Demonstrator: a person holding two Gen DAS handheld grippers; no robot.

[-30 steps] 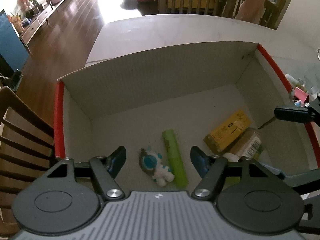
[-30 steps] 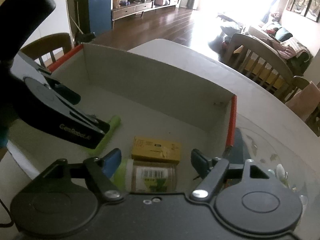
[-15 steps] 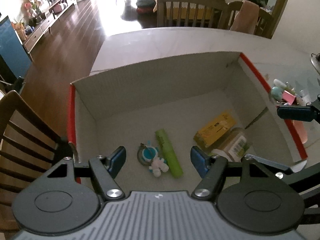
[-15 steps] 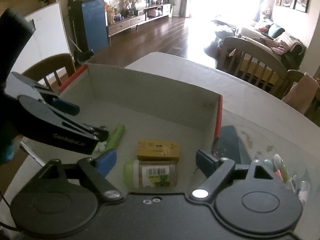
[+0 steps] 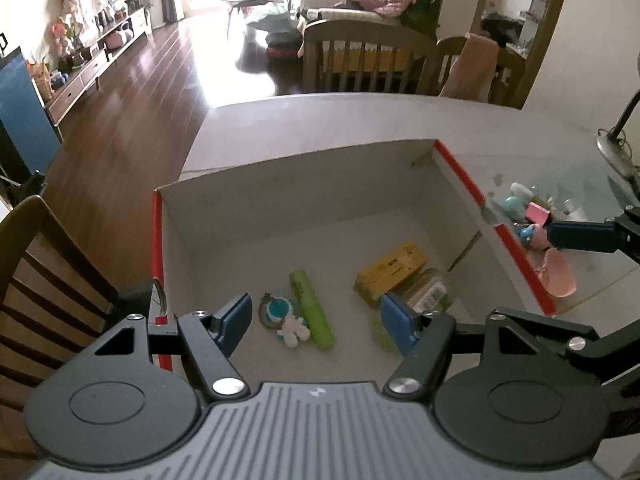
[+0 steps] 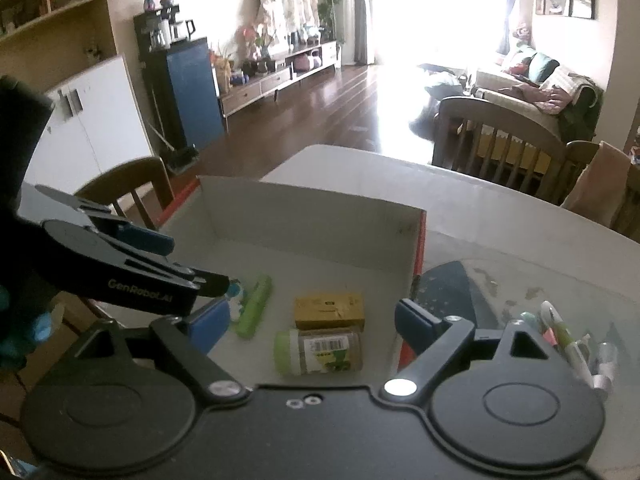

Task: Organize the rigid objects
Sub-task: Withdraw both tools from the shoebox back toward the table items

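Observation:
A white cardboard box (image 5: 304,184) with red edges sits on the table. On its floor lie a small astronaut toy (image 5: 286,318), a green marker (image 5: 311,309), a yellow carton (image 5: 392,274) and a jar with a green lid (image 6: 320,352). My left gripper (image 5: 316,326) hangs open above the near end of the box, nothing between its blue pads. My right gripper (image 6: 310,322) is above the jar and the yellow carton (image 6: 330,311), its jaws opening and empty. The green marker (image 6: 254,312) lies left of the carton.
Right of the box lies a pile of small things (image 5: 532,220): pens (image 6: 560,332), a pink dish (image 5: 558,276) and little figures. A dark flat object (image 6: 452,292) lies against the box's red edge. Wooden chairs (image 5: 360,60) stand around the table.
Both grippers have risen and drawn back from the box, so more of the room shows. The right jaws have widened. The objects in the box have not moved.

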